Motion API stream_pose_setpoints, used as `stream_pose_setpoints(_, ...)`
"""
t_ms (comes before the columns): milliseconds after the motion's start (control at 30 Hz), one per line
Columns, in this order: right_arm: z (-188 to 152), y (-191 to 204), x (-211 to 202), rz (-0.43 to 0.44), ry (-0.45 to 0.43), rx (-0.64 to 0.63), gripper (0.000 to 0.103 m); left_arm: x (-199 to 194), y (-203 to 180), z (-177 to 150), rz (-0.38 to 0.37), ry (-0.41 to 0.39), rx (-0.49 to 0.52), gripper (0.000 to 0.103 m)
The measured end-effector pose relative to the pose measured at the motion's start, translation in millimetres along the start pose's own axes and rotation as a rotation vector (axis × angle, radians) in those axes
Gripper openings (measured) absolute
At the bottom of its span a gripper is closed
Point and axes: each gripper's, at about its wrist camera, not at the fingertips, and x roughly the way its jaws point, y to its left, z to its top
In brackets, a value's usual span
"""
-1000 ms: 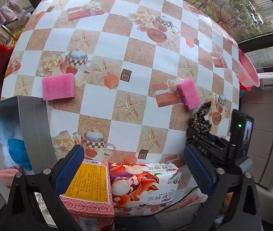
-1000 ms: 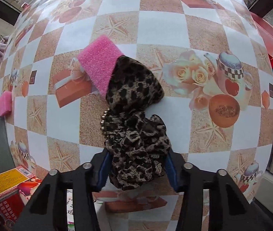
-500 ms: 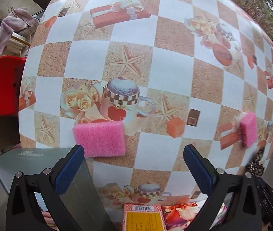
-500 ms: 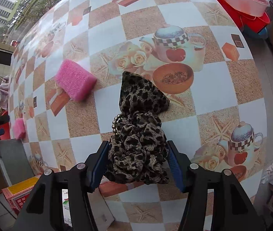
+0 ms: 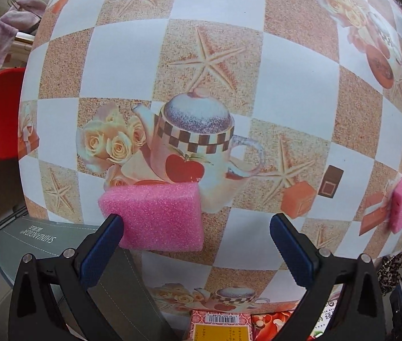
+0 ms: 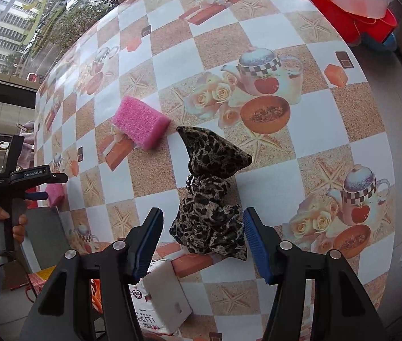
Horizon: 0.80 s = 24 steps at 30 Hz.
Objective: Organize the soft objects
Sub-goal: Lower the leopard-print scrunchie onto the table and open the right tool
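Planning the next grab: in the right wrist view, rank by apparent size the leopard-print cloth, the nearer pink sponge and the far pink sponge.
1. leopard-print cloth, largest, though nearest the camera.
2. nearer pink sponge.
3. far pink sponge, smallest, farther and partly hidden.

The left gripper, a black two-finger tool with blue ribbed pads, fills the bottom of its own wrist view and points steeply down, its jaws spread wide apart. In the right wrist view the same tool stands at the left edge, gripped around its handle by the person's left hand, fingers curled, with a pale blue sleeve at the lower left corner. The right gripper, of the same black and blue build, rises from the bottom centre of its view, also tilted steeply down, jaws parted about halfway, pads pressing on nothing.
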Motion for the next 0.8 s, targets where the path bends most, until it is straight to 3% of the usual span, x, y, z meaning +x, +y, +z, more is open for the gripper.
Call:
stream_pose_setpoints(100, 0.1, 1.8, 1.8, 0.001, 0.004, 0.003, 0.060, -6.4, -13.0, -4.4, -0.069, -0.025, 0.016, 0.103)
stream_pose_setpoints(267, -0.4, 1.6, 3.8, -0.009, 0.018, 0.004, 0.060, -28.8, -52.5, -25.4, -0.290, -0.043, 0.083, 0.103)
stream_pose_setpoints(400, -3.9, 3.6, 4.0, -0.042, 0.022, 0.001, 0.060, -66.5, -86.7, -59.1, -0.285, -0.143, 0.112, 0.103)
stream_pose_setpoints(433, -4.8, 3.2, 4.1, -0.057, 0.026, -0.001, 0.066, -74.2, -93.4, -69.4, -0.289, -0.163, 0.110, 0.103)
stream_pose_setpoints(467, -5.7, 2.4, 4.8, -0.071, 0.033, -0.003, 0.086, -79.7, -98.3, -80.0, -0.304, -0.181, 0.111, 0.103)
stream_pose_setpoints(500, -7.4, 2.4, 6.0, -0.082, 0.040, -0.004, 0.091, -85.1, -103.2, -87.2, -0.327, -0.195, 0.116, 0.103)
stream_pose_setpoints(800, -18.3, 7.4, 14.2, -0.177, 0.097, -0.018, 0.092, -96.6, -121.3, -139.5, -0.377, -0.240, 0.162, 0.103)
